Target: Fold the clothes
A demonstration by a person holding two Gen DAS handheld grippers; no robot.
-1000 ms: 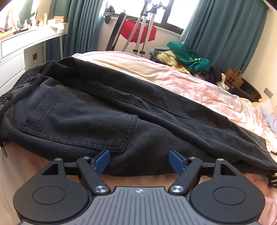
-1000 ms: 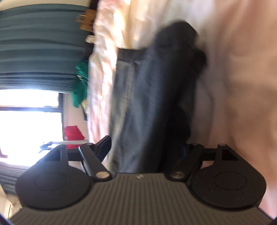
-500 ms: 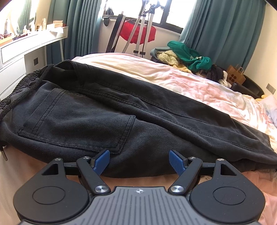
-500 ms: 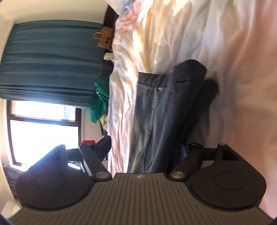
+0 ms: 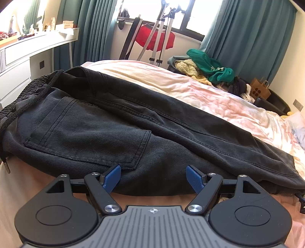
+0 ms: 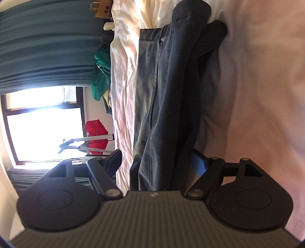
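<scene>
One pair of black trousers [image 5: 118, 122] lies on the one bed [image 5: 219, 99]; it shows one patch pocket [image 5: 89, 131] and one drawstring cord [image 5: 28, 103]. Two grippers are in view, the left gripper [image 5: 153, 176] and the right gripper [image 6: 158, 162], each with two blue-padded jaws. Beyond the bed sits one heap of clothes [image 5: 205, 66], its pieces too tangled to count, topped by one green garment [image 5: 213, 65]. There is one brown paper bag [image 5: 260, 89], one red cloth [image 5: 155, 39] on one metal stand [image 5: 162, 34], one window [image 5: 200, 13], and one white dresser [image 5: 21, 59].
</scene>
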